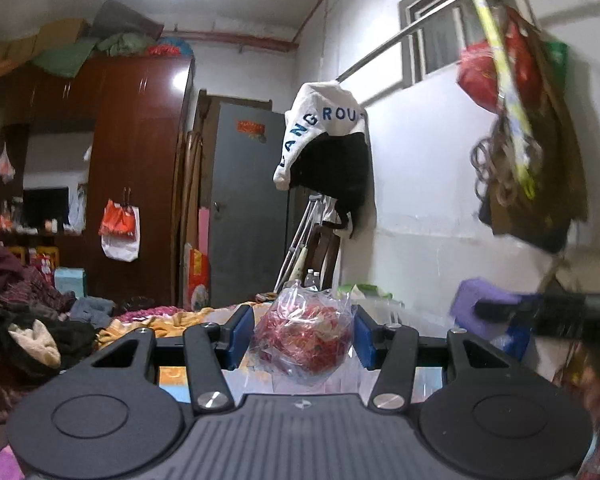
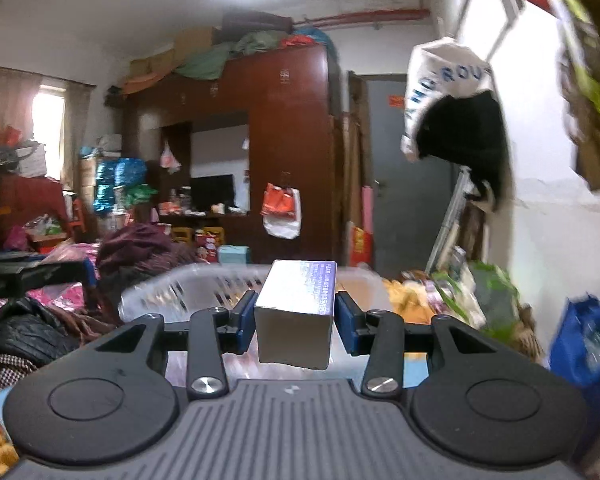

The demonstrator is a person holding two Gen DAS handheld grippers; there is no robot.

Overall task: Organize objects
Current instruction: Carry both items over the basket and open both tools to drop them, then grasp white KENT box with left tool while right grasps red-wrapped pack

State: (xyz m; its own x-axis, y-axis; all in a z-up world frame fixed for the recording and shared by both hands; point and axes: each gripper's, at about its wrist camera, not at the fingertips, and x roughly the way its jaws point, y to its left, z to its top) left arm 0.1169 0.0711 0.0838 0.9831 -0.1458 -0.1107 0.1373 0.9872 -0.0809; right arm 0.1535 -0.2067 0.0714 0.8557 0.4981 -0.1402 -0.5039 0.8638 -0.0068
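My left gripper is shut on a clear plastic bag of red snacks, held up in the air between its blue pads. My right gripper is shut on a purple-and-silver box, held above a white slatted plastic basket. In the left wrist view the right gripper shows blurred at the right edge with the purple box. In the right wrist view the left gripper shows as a dark bar at the left edge.
A bed with piled clothes lies left. A brown wardrobe and grey door stand behind. A white and black garment and bags hang from a rail. A blue bag sits at right.
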